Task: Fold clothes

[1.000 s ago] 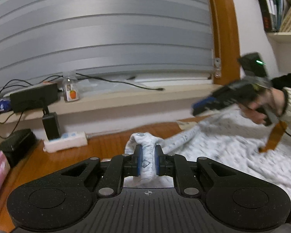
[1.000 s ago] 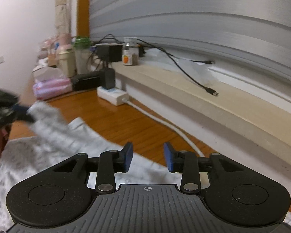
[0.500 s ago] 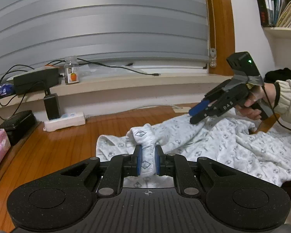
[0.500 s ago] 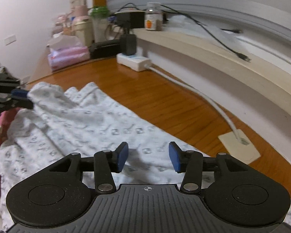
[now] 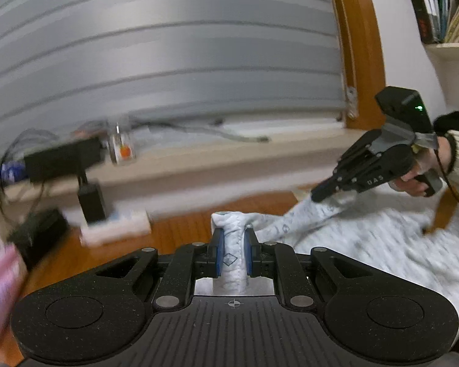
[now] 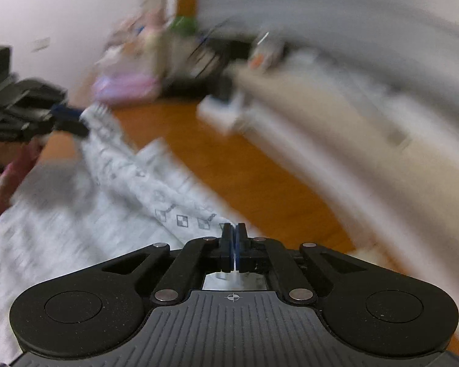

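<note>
A white garment with small grey printed squares [image 5: 382,244] lies spread over the wooden tabletop [image 5: 180,229]. My left gripper [image 5: 233,238] is shut on a bunched fold of the garment, which sticks up between the blue pads. In the left wrist view my right gripper [image 5: 316,195], held by a hand [image 5: 419,177], pinches a strip of the garment and holds it off the table. The right wrist view shows that gripper [image 6: 235,238] with its jaws together on a thin edge of the garment [image 6: 91,214]. There the cloth runs taut to the left gripper [image 6: 76,122]. Both views are blurred.
A white power strip [image 5: 116,226] with a black plug lies at the table's back left. The window ledge [image 5: 229,156] carries a black box [image 5: 61,159], cables and a small bottle [image 5: 122,146]. A pink tissue pack [image 5: 0,275] sits far left. Bookshelves [image 5: 437,6] hang top right.
The right gripper's jaws have closed from open onto the garment's edge. The cloth now stretches between the two grippers. The left gripper kept its grip on the fold.
</note>
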Available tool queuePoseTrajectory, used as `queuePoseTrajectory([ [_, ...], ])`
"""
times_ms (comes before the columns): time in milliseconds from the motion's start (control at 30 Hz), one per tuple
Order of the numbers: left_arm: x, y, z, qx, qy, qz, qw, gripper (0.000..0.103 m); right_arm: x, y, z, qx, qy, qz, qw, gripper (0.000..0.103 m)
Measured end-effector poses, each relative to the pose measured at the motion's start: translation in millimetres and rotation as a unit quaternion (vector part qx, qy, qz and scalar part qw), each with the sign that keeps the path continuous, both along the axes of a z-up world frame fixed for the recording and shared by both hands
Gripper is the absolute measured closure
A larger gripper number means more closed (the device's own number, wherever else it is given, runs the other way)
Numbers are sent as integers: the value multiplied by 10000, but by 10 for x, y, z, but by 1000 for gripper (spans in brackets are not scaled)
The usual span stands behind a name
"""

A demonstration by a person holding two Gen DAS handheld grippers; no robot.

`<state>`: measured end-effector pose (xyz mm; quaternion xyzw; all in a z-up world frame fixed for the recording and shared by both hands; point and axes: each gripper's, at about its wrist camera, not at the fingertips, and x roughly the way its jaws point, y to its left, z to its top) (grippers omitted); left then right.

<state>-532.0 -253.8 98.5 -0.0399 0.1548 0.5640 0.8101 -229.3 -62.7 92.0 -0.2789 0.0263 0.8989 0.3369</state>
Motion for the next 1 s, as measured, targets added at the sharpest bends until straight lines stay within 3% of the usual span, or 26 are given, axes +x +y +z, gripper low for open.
queuePoseTrajectory([
  [133,28,578,267,374,73,378,9986,88,-130,243,193,948,42,-709,9930,102],
  [233,24,1119,332,41,47,970,9953,74,-345,485,101,1317,-251,-1182,9839,101],
  [267,21,1240,312,-167,13,1133,9934,65,-420,574,34,1225,-453,-1241,9836,97],
  [300,33,1308,279,-323,-1,1235,9918,64,-474,642,-27,1107,-639,-1288,9834,85],
  [333,46,1350,241,-446,-15,1289,9907,64,-463,643,-55,1037,-651,-1284,9841,65],
  [400,80,1310,146,-544,-35,1180,9915,61,-368,567,-72,996,-439,-1210,9867,50],
  [467,137,1237,52,-625,-44,1022,9928,47,-253,476,-68,825,-389,-1096,9898,50],
  [500,176,1215,12,-681,-53,947,9932,45,-192,428,-63,722,-386,-1033,9913,50],
  [767,663,1371,-328,-1341,38,309,9905,43,474,112,-233,-438,-136,-1250,9911,52],
  [1000,580,1408,-480,-1820,163,224,9829,42,687,-213,-466,-927,-33,-1302,9871,51],
])
